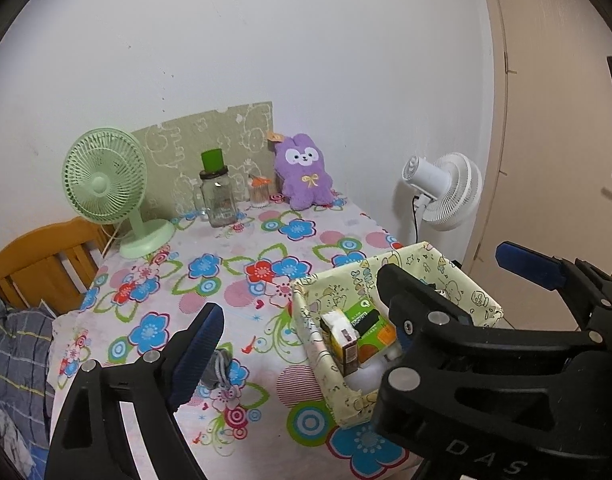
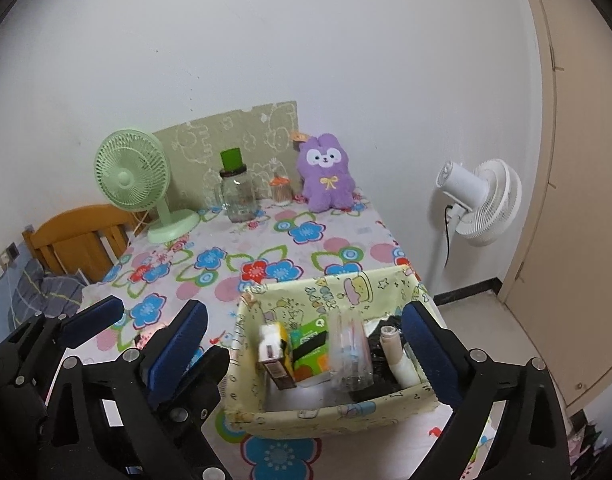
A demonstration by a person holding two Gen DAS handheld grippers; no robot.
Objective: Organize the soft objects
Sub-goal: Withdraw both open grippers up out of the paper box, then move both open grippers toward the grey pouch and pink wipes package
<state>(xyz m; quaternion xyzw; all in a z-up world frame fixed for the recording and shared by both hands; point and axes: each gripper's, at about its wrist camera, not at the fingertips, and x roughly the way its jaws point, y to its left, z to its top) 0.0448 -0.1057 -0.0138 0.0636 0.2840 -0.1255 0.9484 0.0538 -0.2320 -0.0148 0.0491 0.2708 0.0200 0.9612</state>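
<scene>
Both tongs [image 2: 306, 332] open, fabric basket [image 2: 334, 416] between right pair

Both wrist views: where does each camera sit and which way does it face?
Left wrist: on the left gripper, angled down across the floral table toward the wall; open jaws, right gripper intruding.
Right wrist: on the right gripper, straddling the yellow fabric bin; left gripper beside it.
Shared: bin, purple plush, green fan, white fan.
</scene>
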